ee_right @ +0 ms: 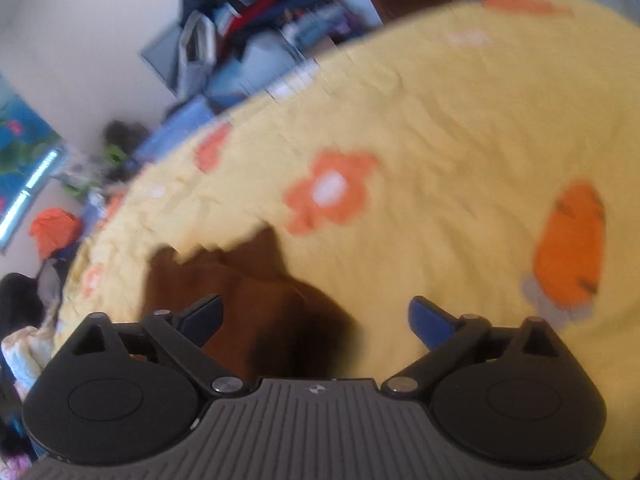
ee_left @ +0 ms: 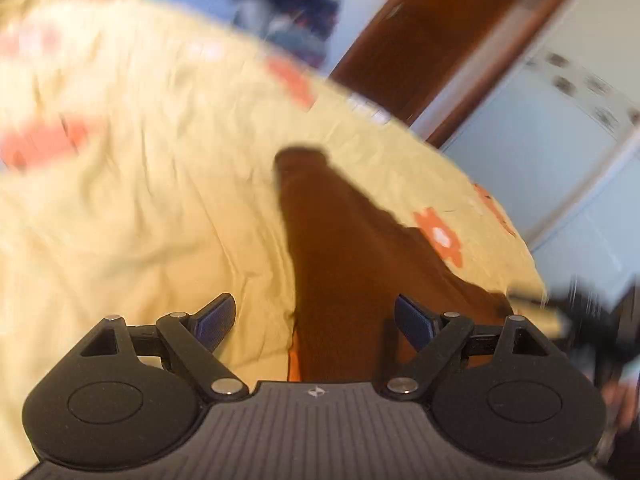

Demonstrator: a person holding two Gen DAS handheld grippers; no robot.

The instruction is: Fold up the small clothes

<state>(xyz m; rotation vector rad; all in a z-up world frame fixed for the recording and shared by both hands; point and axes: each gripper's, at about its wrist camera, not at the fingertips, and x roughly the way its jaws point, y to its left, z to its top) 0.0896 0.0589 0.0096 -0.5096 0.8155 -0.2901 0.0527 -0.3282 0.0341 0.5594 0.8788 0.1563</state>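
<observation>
Left wrist view: left gripper (ee_left: 315,322) nearest, jaws spread wide, pinching nothing, poised over the near end of a brown garment (ee_left: 340,264). Lies stretched out long and narrow on a yellow bedspread (ee_left: 140,200) with orange flowers, reaching away toward a brown door (ee_left: 432,32). Looks smoothed flat rather than folded, though blur hides any crease; judged early in the work, folds mostly left to make. No basket or box visible here.

Right wrist view: right gripper (ee_right: 316,322) nearest, likewise spread and empty, with the brown garment just ahead of its left finger, edge ragged and uneven. Beyond the bed, a heap of clothes (ee_right: 256,4) on blurred furniture, too smeared to tell whether anything contains it. Cannot tell whether other pieces are already folded.
</observation>
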